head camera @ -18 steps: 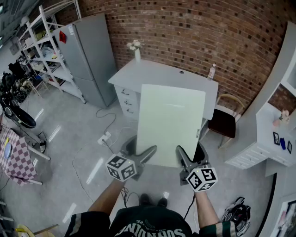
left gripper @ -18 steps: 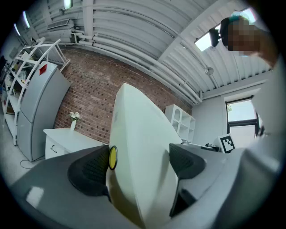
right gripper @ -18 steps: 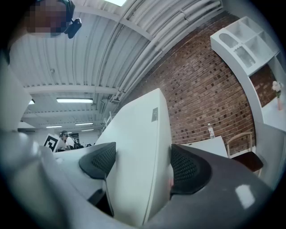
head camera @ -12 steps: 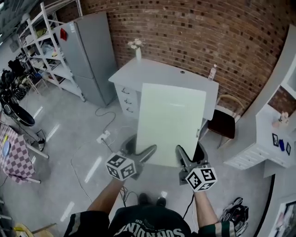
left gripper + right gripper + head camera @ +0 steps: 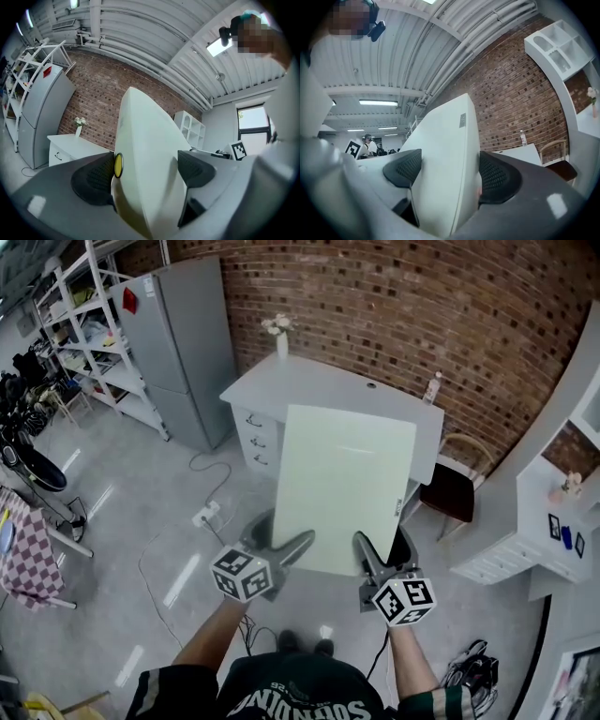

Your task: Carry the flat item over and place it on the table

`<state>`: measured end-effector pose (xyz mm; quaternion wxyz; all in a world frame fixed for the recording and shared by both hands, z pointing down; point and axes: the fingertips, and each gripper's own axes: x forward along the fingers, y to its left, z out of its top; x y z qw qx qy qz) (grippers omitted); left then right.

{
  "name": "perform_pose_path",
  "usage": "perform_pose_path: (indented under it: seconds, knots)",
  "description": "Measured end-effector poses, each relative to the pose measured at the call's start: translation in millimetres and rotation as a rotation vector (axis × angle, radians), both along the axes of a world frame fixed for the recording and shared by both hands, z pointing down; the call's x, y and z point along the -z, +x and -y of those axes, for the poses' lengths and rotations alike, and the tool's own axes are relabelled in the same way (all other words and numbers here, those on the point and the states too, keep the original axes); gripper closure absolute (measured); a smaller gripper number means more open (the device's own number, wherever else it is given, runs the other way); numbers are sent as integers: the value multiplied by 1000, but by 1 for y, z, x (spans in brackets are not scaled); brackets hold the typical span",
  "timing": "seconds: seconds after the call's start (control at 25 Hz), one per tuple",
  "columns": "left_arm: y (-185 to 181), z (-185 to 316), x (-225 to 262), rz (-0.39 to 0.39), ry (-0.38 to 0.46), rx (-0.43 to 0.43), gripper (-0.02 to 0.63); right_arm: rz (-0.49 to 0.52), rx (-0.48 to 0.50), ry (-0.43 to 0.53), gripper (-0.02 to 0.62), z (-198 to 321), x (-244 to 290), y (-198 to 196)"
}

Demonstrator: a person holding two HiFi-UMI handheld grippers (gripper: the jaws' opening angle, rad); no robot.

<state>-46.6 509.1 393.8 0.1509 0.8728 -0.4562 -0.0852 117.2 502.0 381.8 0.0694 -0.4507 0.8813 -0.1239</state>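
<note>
White rectangular table with drawers [image 5: 323, 390] far, against brick wall [image 5: 422, 306]. Pale flat rectangular board [image 5: 342, 484] held in air nearer than table, apart from tabletop. Left gripper [image 5: 281, 538], right gripper [image 5: 382, 546]: jaws spread wide, clamped on board's near edge, left and right.

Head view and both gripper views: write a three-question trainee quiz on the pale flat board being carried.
1. True or false: the pale flat rectangular board lies flat on the white desk.
2. Which stands on the desk near the brick wall? A. white vase of flowers B. desk lamp C. laptop
3. Short answer: which is clamped on the board's near edge, the left gripper, the right gripper, or both?

Key: 1 false, it is held in the air; 2 A; 3 both.
</note>
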Motion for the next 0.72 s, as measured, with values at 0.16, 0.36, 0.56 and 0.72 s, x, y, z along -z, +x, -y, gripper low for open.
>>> perform_pose_path:
  seconds: [0.16,0.36,0.56,0.72]
  knots:
    - [-12,4,-3,0,4,-10,181,-5,-8,2,219,2,-3,-13]
    - [-28,7,-6,2,13,-33,181,-8,-31,4,219,2,-6,-28]
    - [-34,13,-5,1,12,-60,181,-1,-63,-4,219,2,-6,-34]
    - [-39,20,-5,3,10,-74,181,-2,-73,-2,219,7,-6,-39]
